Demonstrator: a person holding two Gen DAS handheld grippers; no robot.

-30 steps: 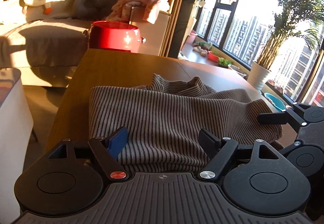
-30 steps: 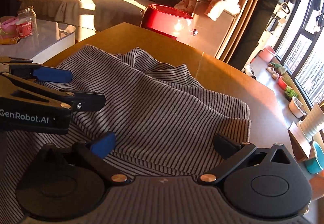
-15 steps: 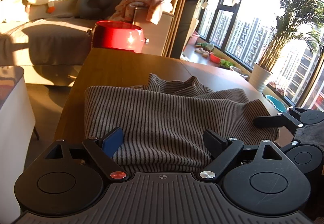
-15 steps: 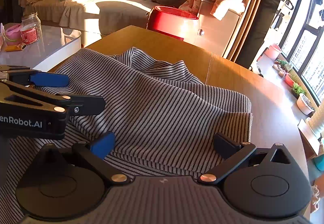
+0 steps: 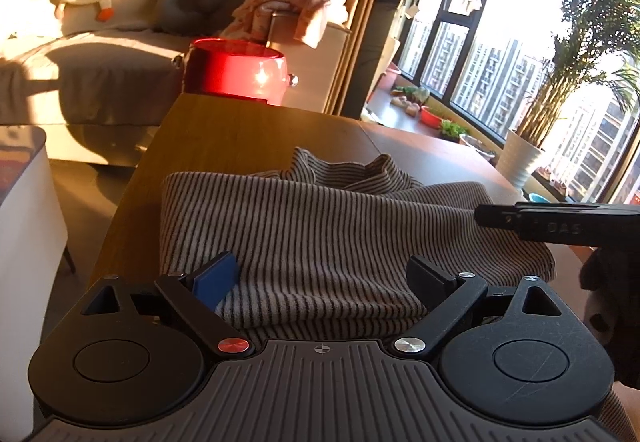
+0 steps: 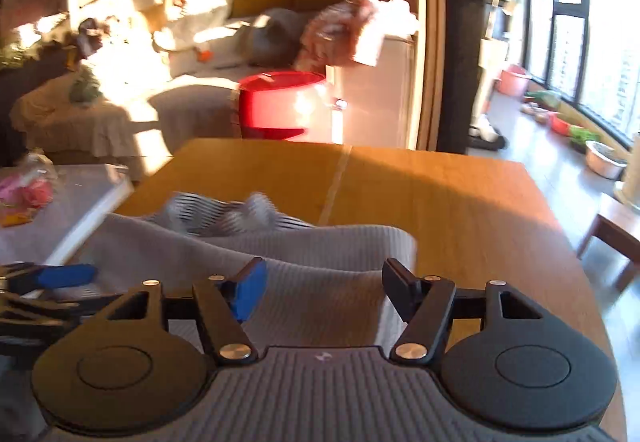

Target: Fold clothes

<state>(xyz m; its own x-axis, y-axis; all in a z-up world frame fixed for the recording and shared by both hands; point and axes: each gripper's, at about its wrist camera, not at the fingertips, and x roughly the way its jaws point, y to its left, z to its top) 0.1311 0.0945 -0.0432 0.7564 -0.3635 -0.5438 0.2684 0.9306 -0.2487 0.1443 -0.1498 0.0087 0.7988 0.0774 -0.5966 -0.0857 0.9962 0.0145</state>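
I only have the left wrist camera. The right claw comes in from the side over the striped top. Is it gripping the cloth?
Observer: No. The right claw is closing, with the striped top between its jaws, but the pads are not pressing it.
Operator: Is there room on the table past that side of the top?
Observer: Yes, the bare wooden table runs on to the right of the top's edge.
Operator: What's on the white side table?
Observer: Something pink lies on the side table; it's too blurred to name.
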